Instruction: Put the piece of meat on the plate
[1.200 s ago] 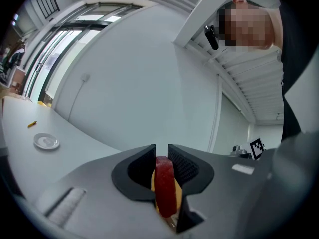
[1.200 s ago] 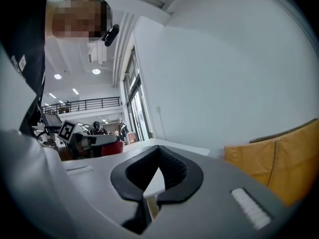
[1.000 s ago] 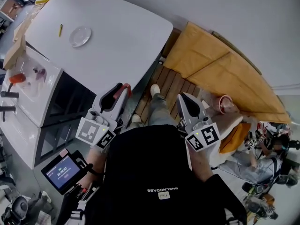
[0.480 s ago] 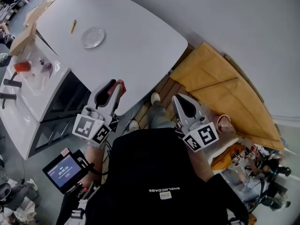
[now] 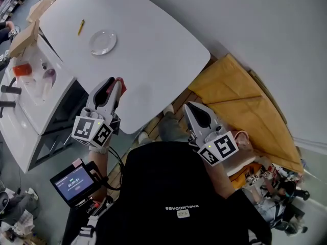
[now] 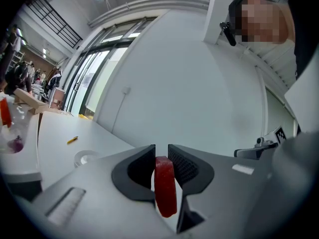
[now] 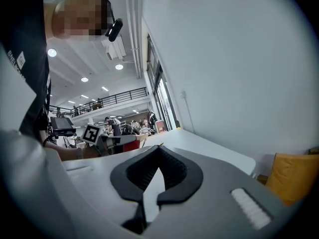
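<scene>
1. Left gripper (image 5: 113, 83) is clamped on the meat (image 6: 165, 185): red slab upright between the pads, part of it hanging clear of them
2. It hovers over the near edge of the table (image 5: 153, 60); the plate (image 5: 103, 42) is well apart, further up the table and empty, so the placing is not yet done
3. Right gripper (image 5: 196, 111) has its jaws together with nothing in them, off the table edge beside the person
4. Risk: pads hold only part of the slab, so a fast swing or jolt could let it slide out short of the plate
5. Risk: released too high or off-centre, it may bounce or tip over the rim
6. Risk: the slab looks soft, so it may stick to a pad on opening and drop late
</scene>
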A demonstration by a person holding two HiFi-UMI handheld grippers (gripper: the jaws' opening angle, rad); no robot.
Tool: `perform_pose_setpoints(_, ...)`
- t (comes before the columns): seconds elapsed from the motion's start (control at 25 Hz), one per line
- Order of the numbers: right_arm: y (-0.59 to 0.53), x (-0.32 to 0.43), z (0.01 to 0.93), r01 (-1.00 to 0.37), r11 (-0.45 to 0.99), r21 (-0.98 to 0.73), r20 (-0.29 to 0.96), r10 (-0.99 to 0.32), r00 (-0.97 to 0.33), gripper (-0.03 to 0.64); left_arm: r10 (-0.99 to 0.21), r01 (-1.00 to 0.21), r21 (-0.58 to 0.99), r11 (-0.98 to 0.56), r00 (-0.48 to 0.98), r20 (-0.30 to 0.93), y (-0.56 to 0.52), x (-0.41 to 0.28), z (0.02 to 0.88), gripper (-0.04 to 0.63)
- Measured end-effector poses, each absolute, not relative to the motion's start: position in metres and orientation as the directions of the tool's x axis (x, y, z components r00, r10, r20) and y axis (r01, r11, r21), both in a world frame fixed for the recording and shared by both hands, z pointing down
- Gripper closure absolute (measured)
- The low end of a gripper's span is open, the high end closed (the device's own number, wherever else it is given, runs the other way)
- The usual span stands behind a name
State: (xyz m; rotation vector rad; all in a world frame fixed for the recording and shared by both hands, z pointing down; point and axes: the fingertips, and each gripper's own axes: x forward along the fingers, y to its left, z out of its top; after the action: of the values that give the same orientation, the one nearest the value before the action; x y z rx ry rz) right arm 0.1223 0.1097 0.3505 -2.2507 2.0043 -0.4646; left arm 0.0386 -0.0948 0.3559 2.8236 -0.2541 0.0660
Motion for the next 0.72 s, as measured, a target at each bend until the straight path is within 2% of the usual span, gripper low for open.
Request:
perform_pose_setpoints(0.16, 0.082, 0.132, 0.378, -0.957, -0.104, -0.273, 0.176, -0.983, 0.057, 0.612, -0.212, -0.229, 0.287, -0.93, 0.973, 0.09, -0.139, 0.052, 0.388, 0.494)
perform_pose_setpoints(0.72, 0.062, 0.158, 0.39, -0.962, -0.083, -0.261, 0.227, -0.974, 0.022, 0.612, -0.333, -0.358, 0.283, -0.89, 0.934, 0.133, -0.239, 0.081, 0.426, 0.494)
